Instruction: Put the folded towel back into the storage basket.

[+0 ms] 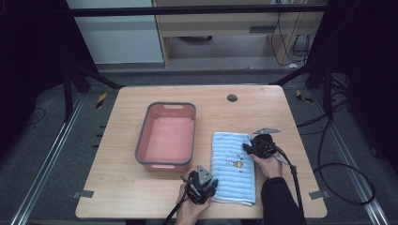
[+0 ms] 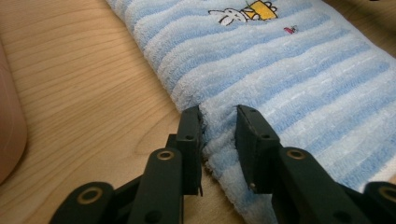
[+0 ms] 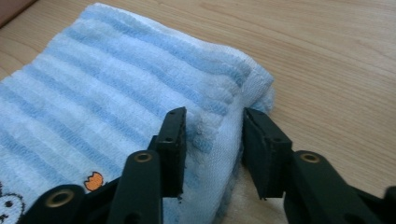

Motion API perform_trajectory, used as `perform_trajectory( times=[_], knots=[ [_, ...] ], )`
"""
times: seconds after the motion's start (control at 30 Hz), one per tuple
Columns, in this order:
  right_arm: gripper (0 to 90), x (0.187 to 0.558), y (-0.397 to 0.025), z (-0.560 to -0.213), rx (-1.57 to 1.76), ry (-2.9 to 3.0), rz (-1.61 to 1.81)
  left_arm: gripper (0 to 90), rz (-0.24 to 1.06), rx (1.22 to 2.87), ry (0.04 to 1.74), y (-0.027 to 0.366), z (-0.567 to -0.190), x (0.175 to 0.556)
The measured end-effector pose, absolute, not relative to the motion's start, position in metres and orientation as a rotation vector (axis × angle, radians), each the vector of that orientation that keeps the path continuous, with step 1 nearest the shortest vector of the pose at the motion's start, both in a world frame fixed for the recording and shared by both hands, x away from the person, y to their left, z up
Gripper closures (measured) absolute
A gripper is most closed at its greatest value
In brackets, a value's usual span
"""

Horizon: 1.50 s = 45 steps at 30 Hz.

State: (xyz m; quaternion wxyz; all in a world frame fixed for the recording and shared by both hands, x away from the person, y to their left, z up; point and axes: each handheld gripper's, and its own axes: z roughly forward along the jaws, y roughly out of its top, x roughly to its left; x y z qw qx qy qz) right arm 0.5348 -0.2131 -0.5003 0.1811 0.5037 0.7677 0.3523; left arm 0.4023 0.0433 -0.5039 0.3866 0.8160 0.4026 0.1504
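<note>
Now both the left gripper (image 2: 218, 122) and right gripper (image 3: 214, 125) stand open astride towel (image 1: 233, 168) edges; next, probably, closing to pinch.

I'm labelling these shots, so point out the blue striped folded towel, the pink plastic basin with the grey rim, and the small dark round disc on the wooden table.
blue striped folded towel (image 1: 233, 168): high view, middle.
pink plastic basin (image 1: 187, 134): high view, right rim.
dark round disc (image 1: 232, 98): high view, centre.
</note>
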Motion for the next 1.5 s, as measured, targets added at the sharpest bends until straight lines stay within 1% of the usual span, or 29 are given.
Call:
perform_trajectory(
  times=[0.13,0.23,0.3,0.33,0.37,0.53,0.77,1.23,1.37,1.5],
  knots=[
    [71.7,0.534,-0.211,-0.5,1.433,2.178,1.011,75.4,0.374,2.079,1.029,0.042,-0.503,0.402],
    [77.4,0.533,-0.21,-0.5,1.443,2.183,1.029,80.2,0.372,2.071,1.028,0.041,-0.504,0.401],
    [79.1,0.532,-0.209,-0.499,1.439,2.183,1.03,82.9,0.371,2.069,1.03,0.042,-0.504,0.402],
    [79.1,0.532,-0.209,-0.499,1.439,2.183,1.03,82.9,0.361,2.062,1.037,0.042,-0.504,0.402],
    [80.0,0.532,-0.209,-0.499,1.437,2.182,1.03,84.9,0.342,2.041,1.046,0.044,-0.504,0.403],
    [80.9,0.531,-0.21,-0.496,1.436,2.178,1.042,86.3,0.345,2.023,1.05,0.046,-0.503,0.403],
    [81.4,0.522,-0.212,-0.481,1.382,2.152,1.096,86.6,0.367,2.001,1.002,0.05,-0.49,0.401],
    [81.8,0.504,-0.209,-0.432,1.283,2.062,1.177,86.7,0.424,1.959,0.925,0.058,-0.452,0.396],
    [81.8,0.502,-0.208,-0.424,1.273,2.046,1.183,86.6,0.434,1.947,0.91,0.059,-0.444,0.395],
    [81.9,0.502,-0.205,-0.408,1.249,2.03,1.188,86.6,0.447,1.93,0.889,0.062,-0.431,0.395]
  ],
)
